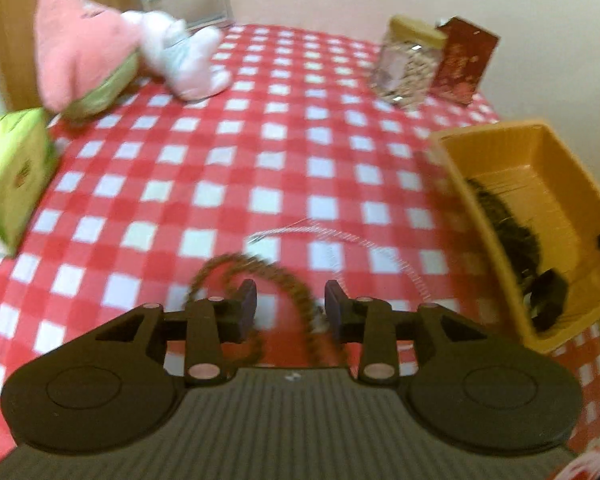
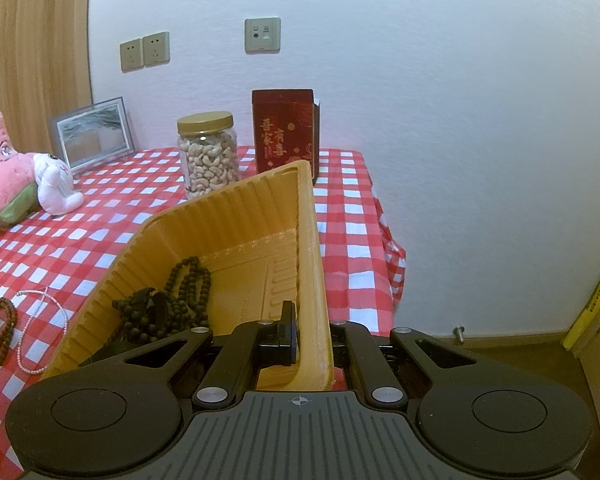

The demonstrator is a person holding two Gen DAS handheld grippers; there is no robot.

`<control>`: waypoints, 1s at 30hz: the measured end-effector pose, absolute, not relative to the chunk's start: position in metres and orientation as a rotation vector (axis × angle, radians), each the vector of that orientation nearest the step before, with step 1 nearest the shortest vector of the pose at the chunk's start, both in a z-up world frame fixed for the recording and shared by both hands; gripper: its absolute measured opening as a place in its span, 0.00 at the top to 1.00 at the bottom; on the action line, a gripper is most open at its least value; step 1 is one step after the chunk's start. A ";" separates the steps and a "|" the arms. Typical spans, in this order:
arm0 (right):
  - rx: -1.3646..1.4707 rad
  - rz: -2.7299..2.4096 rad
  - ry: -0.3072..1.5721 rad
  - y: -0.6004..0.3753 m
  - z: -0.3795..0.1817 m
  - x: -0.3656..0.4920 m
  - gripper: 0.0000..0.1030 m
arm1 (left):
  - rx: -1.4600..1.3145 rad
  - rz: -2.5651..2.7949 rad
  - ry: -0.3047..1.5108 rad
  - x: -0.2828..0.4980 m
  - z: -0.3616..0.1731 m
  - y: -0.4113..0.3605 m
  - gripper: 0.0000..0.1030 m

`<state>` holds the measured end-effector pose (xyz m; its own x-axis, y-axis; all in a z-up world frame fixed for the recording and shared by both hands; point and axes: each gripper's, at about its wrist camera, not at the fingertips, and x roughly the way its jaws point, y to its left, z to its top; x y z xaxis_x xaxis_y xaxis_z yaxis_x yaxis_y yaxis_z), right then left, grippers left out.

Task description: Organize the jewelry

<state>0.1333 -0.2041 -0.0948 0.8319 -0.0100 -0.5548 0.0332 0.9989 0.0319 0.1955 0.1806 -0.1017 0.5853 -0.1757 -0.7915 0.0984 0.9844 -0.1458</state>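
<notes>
Left gripper [image 1: 291, 300]: black two-finger claw, nearest the lens, jaws apart and gripping nothing, poised over the brown beads.
Right gripper [image 2: 312, 334]: black claw clamped on the near wall of the tray, tipping it up on edge.
Table [image 1: 236, 184]: covered in red-and-white checked cloth; every place below is given from the tray.
Tray [image 2: 236, 236]: large yellow ribbed plastic tray, open, at the table's right side.
Dark beads [image 2: 172, 300]: long strand of dark brown, nearly black round beads, heaped in the tray's lower corner.
Brown bead strand [image 1: 260, 276]: reddish-brown beaded loop on the cloth, left of the tray, partly between the left jaws.
Pale chain [image 1: 340, 240]: thin pinkish-white bead string, curved on the cloth between the brown strand and the tray.
Progress: seemingly about a third done; one piece stowed, two pieces left on the cloth.
Next step, as judged: close on the brown strand and carry it right, into the tray.
Background: cashew jar [image 2: 208, 156] and red tin [image 2: 284, 132] stand beyond the tray.
</notes>
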 end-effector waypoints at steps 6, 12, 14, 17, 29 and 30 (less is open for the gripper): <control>0.039 -0.022 0.587 -0.204 -0.095 0.134 0.96 | -0.064 -0.107 0.965 0.192 -0.117 0.188 0.62; 0.038 -0.022 0.587 -0.204 -0.094 0.136 0.96 | -0.048 -0.070 0.974 0.191 -0.127 0.190 0.54; 0.039 -0.022 0.588 -0.204 -0.094 0.136 0.96 | -0.045 -0.054 0.977 0.191 -0.130 0.193 0.52; 0.038 -0.022 0.589 -0.204 -0.094 0.136 0.96 | -0.042 -0.035 0.987 0.195 -0.136 0.196 0.49; 0.031 -0.020 0.591 -0.203 -0.095 0.137 0.96 | -0.002 -0.004 0.968 0.207 -0.148 0.189 0.53; 0.031 -0.020 0.591 -0.202 -0.095 0.137 0.96 | -0.002 -0.009 0.964 0.207 -0.148 0.188 0.58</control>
<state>0.1365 -0.2023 -0.0953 0.8302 -0.0096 -0.5575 0.0274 0.9993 0.0236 0.2071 0.1881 -0.1481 0.5699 -0.0088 -0.8217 0.0071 1.0000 -0.0057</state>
